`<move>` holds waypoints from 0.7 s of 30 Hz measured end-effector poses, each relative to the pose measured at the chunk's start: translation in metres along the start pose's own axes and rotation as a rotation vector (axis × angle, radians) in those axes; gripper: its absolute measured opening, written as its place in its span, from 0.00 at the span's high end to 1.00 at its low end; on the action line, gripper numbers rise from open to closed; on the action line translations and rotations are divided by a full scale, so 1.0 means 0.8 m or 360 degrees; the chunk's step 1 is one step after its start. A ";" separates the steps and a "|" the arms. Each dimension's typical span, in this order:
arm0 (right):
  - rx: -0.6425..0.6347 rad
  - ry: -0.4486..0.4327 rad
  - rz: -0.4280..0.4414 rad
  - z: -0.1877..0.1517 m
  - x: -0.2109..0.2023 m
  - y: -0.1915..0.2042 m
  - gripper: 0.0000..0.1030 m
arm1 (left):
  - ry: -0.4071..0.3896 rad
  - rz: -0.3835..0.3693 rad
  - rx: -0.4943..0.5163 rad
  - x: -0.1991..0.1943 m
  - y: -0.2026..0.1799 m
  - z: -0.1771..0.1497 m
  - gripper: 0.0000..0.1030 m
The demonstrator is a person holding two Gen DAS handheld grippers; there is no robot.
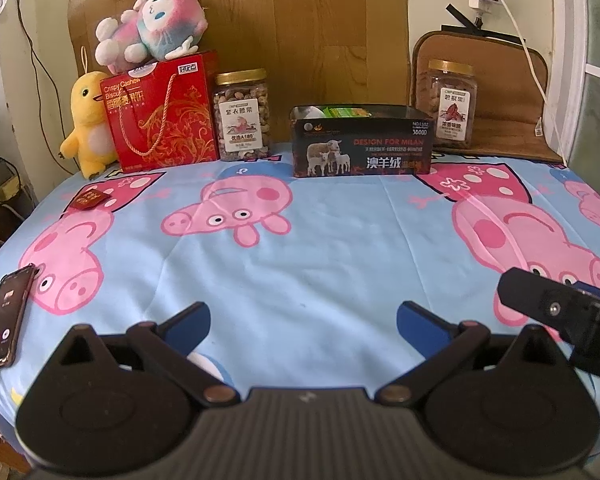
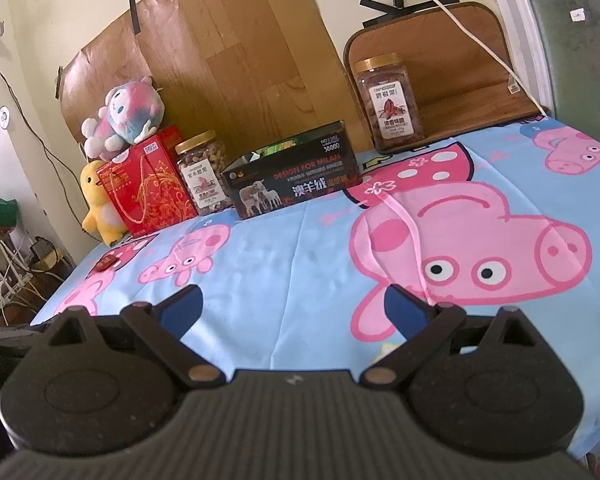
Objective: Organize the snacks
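Red snack packet (image 1: pixel 90 200) flat, long axis left-right | left gripper (image 1: pixel 303 320) agape, empty | right gripper (image 2: pixel 293 307) agape, empty

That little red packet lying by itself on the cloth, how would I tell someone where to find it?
Start at the tall red gift box at the back left of the cartoon-pig tablecloth. Come forward toward the left edge: the small red packet lies flat on a pink patch. Unlike the jars and boxes, it is tiny, flat and stands alone.

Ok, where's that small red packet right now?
The small red packet lies on the cloth's far left, in front of the red gift bag.
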State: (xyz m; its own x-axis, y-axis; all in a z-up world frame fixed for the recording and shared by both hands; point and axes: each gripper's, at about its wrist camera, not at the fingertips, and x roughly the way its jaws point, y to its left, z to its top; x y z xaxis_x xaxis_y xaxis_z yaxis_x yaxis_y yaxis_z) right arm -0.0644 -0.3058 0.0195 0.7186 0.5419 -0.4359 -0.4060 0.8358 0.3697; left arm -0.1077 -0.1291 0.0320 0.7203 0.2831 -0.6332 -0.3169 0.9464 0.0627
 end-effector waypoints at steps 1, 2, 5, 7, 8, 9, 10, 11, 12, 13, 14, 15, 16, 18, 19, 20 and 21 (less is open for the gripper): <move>-0.0003 -0.0001 0.0001 0.000 0.000 0.001 0.04 | -0.0002 0.0000 -0.0001 0.000 0.000 0.000 0.00; -0.0005 -0.0002 0.0001 0.000 0.000 0.001 0.04 | -0.0003 -0.0001 -0.0004 -0.001 0.000 0.000 0.00; 0.0007 -0.0006 0.0004 0.001 -0.001 -0.001 0.04 | 0.0008 0.0002 -0.0013 -0.001 0.000 0.000 0.00; 0.0018 -0.0018 -0.0001 0.002 -0.004 -0.004 0.04 | 0.0003 -0.0010 -0.0018 -0.002 -0.001 0.000 0.00; 0.0019 -0.0018 -0.0011 0.003 -0.005 -0.005 0.04 | -0.0001 -0.0017 -0.0018 -0.003 -0.002 0.001 0.00; 0.0022 -0.0020 -0.0017 0.003 -0.006 -0.006 0.04 | -0.0010 -0.0024 -0.0017 -0.004 -0.003 0.002 0.00; 0.0022 -0.0027 -0.0020 0.003 -0.006 -0.007 0.04 | -0.0013 -0.0022 -0.0013 -0.004 -0.004 0.002 0.00; 0.0019 -0.0034 -0.0025 0.002 -0.006 -0.007 0.04 | -0.0011 -0.0014 -0.0007 -0.004 -0.005 0.002 0.00; 0.0022 -0.0029 -0.0026 0.002 -0.005 -0.007 0.04 | -0.0008 -0.0013 -0.0005 -0.004 -0.004 0.001 0.00; 0.0034 -0.0015 -0.0019 0.002 -0.002 -0.008 0.04 | -0.0007 -0.0011 -0.0007 -0.004 -0.004 0.001 0.00; 0.0041 -0.0002 -0.0012 0.001 -0.001 -0.007 0.04 | -0.0006 -0.0009 -0.0014 -0.004 -0.002 0.000 0.00; 0.0038 0.0007 -0.0009 0.001 0.000 -0.006 0.04 | -0.0006 -0.0010 -0.0022 -0.004 -0.001 0.001 0.00; 0.0031 0.0009 -0.0006 0.000 -0.001 -0.005 0.04 | -0.0008 -0.0015 -0.0032 -0.005 0.001 0.001 0.00; 0.0016 -0.0017 -0.0003 0.001 -0.006 -0.003 0.04 | -0.0013 -0.0022 -0.0043 -0.006 0.002 0.002 0.00; 0.0010 -0.0032 -0.0009 0.001 -0.008 -0.003 0.04 | -0.0021 -0.0027 -0.0047 -0.008 0.003 0.002 0.00; 0.0007 -0.0042 -0.0011 0.001 -0.009 -0.003 0.04 | -0.0031 -0.0029 -0.0051 -0.009 0.003 0.002 0.00; 0.0006 -0.0047 -0.0013 0.001 -0.009 -0.003 0.04 | -0.0035 -0.0025 -0.0052 -0.009 0.003 0.002 0.00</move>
State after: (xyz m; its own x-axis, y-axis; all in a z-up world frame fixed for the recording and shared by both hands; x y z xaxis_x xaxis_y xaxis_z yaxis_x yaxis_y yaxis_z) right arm -0.0681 -0.3123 0.0224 0.7383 0.5322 -0.4142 -0.3980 0.8397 0.3695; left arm -0.1127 -0.1290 0.0382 0.7387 0.2719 -0.6167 -0.3251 0.9453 0.0273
